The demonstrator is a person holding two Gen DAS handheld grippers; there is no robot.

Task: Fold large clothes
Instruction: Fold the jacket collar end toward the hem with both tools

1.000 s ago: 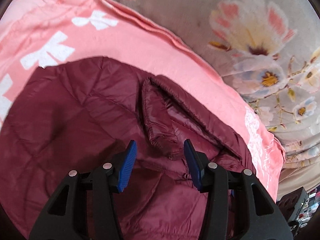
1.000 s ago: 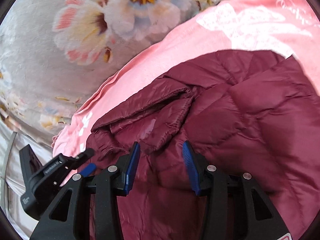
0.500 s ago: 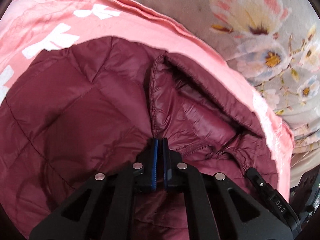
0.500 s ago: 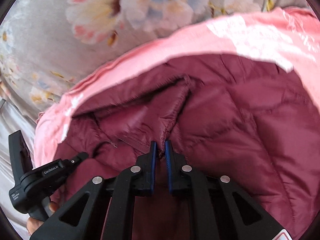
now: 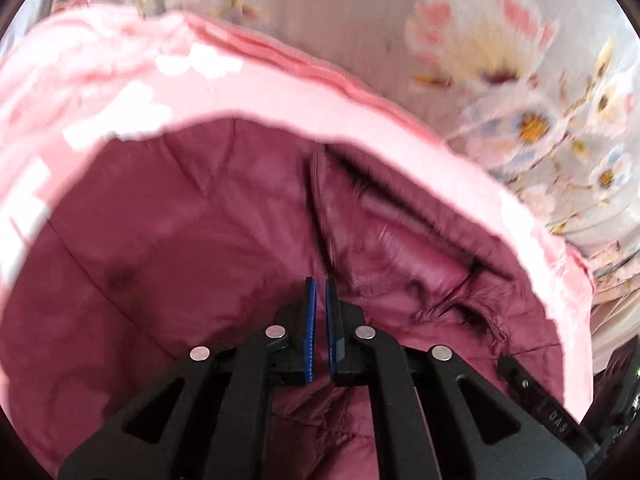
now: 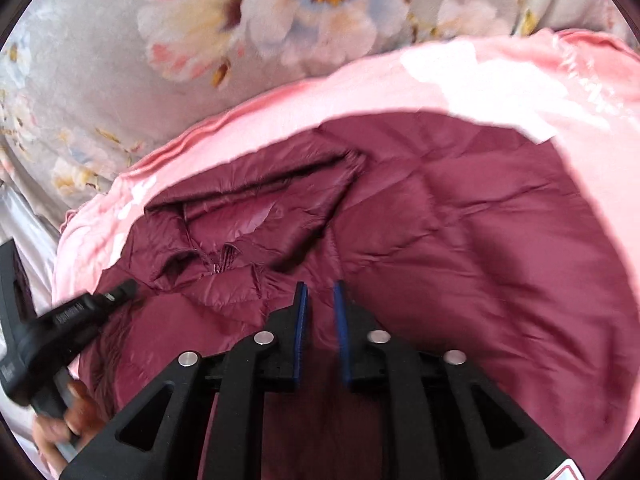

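A maroon quilted puffer jacket (image 5: 168, 248) lies on a pink blanket (image 5: 100, 92); its collar opening (image 5: 400, 220) faces away from me. My left gripper (image 5: 320, 286) is shut on the jacket fabric beside the collar edge. In the right wrist view the jacket (image 6: 480, 240) fills the lower frame, with the collar (image 6: 256, 208) to the left. My right gripper (image 6: 320, 290) is pinched on a ridge of jacket fabric, its blue pads (image 6: 301, 320) slightly apart. The other gripper tool (image 6: 60, 320) and the hand holding it show at lower left.
The pink blanket (image 6: 480, 76) with white print lies on a grey floral bedsheet (image 6: 120, 60), also seen in the left wrist view (image 5: 500, 60). The bed edge drops off at the far right of the left wrist view (image 5: 612, 320).
Both grippers went from open above the jacket to shut on its fabric near the collar. Since then they have pulled back and up a little, and the right pads have parted slightly.
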